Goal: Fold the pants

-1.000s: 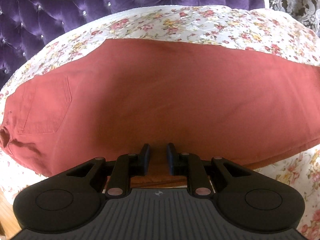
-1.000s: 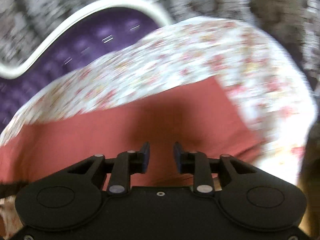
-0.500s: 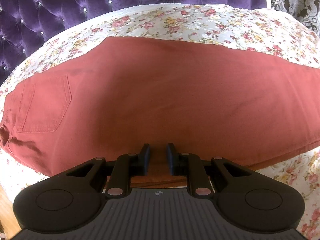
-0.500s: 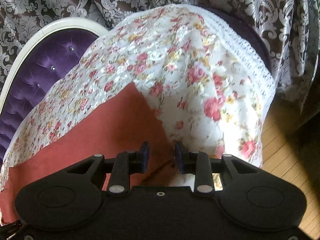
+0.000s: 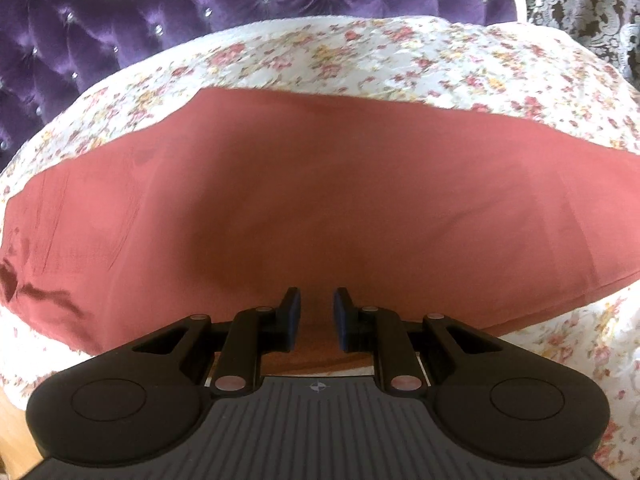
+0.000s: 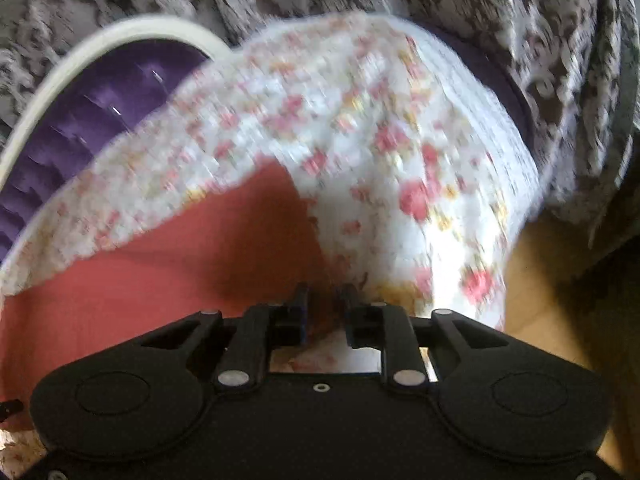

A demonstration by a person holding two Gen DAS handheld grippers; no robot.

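Observation:
Rust-red pants lie flat across a floral bedspread, waist and pocket to the left. My left gripper is open, its fingers low over the pants' near edge at mid-length, holding nothing. In the blurred right wrist view the pants end at the leg hem near the bed's right side. My right gripper is open over the near hem corner, holding nothing; whether it touches the cloth is hidden by blur.
A purple tufted headboard with a white frame rises behind the bed. Patterned curtains hang at the right. Wooden floor shows beyond the bed's right edge. The bedspread drops off there.
The left gripper has shifted a little toward the waist, with slight blur. The right gripper swung right along the leg to the hem corner and is still moving.

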